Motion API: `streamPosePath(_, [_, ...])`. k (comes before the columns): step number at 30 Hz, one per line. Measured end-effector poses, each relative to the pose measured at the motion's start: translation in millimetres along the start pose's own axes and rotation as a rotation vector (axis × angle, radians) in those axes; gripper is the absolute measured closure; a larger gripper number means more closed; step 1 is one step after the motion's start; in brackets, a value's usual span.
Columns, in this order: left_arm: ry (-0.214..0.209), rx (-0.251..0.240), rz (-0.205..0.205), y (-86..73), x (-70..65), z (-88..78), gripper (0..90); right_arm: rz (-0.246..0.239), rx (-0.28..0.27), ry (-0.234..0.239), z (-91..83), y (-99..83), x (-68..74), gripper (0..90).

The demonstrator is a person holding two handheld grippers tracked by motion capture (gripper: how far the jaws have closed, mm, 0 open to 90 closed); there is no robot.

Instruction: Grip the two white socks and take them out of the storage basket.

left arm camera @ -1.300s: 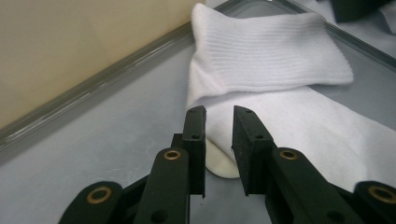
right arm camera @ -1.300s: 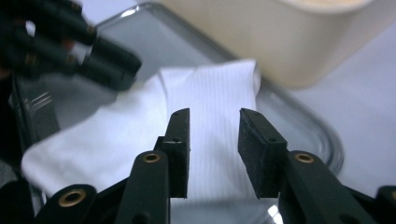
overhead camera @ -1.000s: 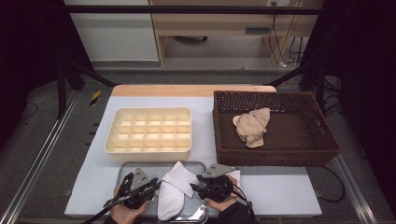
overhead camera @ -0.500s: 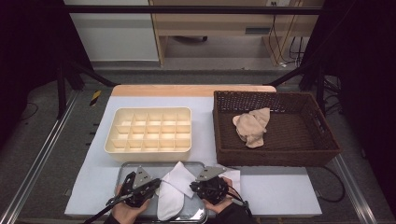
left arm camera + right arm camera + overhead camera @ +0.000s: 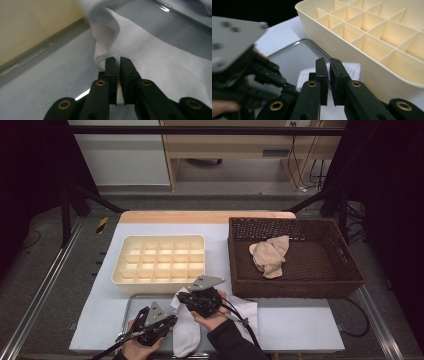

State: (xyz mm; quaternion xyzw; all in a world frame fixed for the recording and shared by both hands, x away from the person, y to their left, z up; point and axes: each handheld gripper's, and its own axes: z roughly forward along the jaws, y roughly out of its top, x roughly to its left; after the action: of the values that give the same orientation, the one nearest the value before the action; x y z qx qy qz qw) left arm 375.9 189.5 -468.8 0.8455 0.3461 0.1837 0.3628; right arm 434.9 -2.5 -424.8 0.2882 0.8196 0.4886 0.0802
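**Both grippers pinch a white sock over the metal tray**

The table (image 5: 300, 325) carries everything, its pale top running out ahead of both pairs of fingers. Far beyond the right fingers and off to their right sits the basket (image 5: 350, 275), dark wicker, with a beige cloth (image 5: 270, 256) crumpled inside it. The organizer (image 5: 160, 261), a cream box split into many square cells, lies just ahead of both grippers; in the right gripper view its near wall stands just beyond and to the right of the fingertips. The tray (image 5: 129, 306), shallow and metallic, lies under both grippers, and in the left gripper view its rim runs past to the left of the fingers.

The sock (image 5: 186, 335) is white and lies partly on the tray, stretched between the two grippers. In the left gripper view it spreads away to the right beyond the fingertips, with a ribbed fold rising just ahead of them.

The right gripper (image 5: 328, 65) is held above the tray's far edge, its jaws nearly pressed together on the ribbed end of the sock, a thin slit left between them. The left gripper (image 5: 117, 62) sits low at the tray's near side; its jaws have just eased apart slightly yet still pinch white sock fabric, which shows in the narrow gap between them.
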Motion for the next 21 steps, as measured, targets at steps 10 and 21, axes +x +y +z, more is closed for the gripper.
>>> streamPosePath(10, [0.059, -0.025, -0.058, -4.4, 11.9, -13.1, 73.2, 0.007, 0.099, -0.032, 41.3, -11.0, -2.8, 72.4])
streamPosePath(21, [0.036, -0.017, -0.072, -5.5, 3.0, -13.3, 67.8, 0.017, 0.083, -0.125, -3.2, -16.4, -28.7, 69.7])
